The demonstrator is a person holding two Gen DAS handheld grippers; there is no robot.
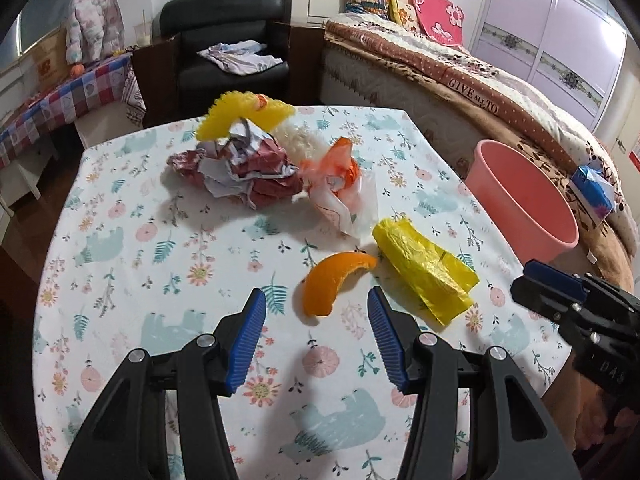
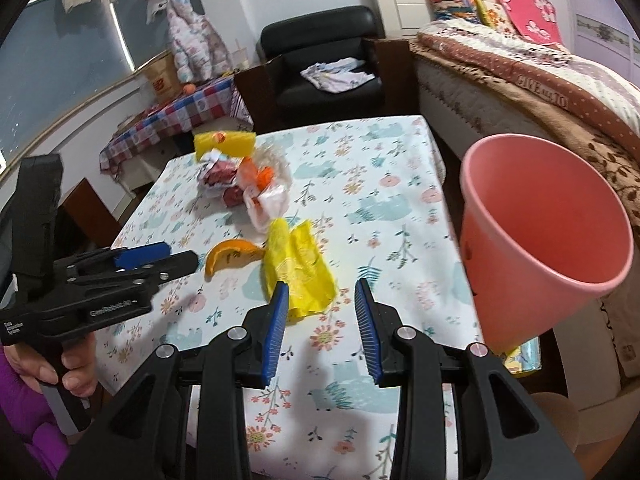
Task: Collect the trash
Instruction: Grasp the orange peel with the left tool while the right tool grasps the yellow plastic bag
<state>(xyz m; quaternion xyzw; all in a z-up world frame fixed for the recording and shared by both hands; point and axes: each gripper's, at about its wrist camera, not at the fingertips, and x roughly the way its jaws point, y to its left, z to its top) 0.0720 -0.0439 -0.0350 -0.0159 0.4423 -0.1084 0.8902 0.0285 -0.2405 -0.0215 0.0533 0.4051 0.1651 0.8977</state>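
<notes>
An orange peel (image 1: 332, 282) lies on the floral tablecloth (image 1: 160, 240), just ahead of my open, empty left gripper (image 1: 316, 298). A yellow plastic bag (image 1: 426, 270) lies to its right. Behind are crumpled red-and-white paper (image 1: 244, 170), an orange-and-white plastic bag (image 1: 340, 184) and a yellow foam net (image 1: 244, 114). A pink bin (image 1: 520, 204) stands off the table's right edge. My right gripper (image 2: 322, 290) is open and empty, just short of the yellow bag (image 2: 298, 266); the peel (image 2: 232, 256) and the bin (image 2: 544, 232) show there too. The left gripper (image 2: 156, 258) shows at the left.
A bed (image 1: 480, 92) with a brown blanket runs along the right. A black armchair (image 1: 232, 40) with clothes stands behind the table. A checked-cloth bench (image 1: 60, 100) is at the far left. A blue tissue box (image 1: 594, 192) lies on the bed.
</notes>
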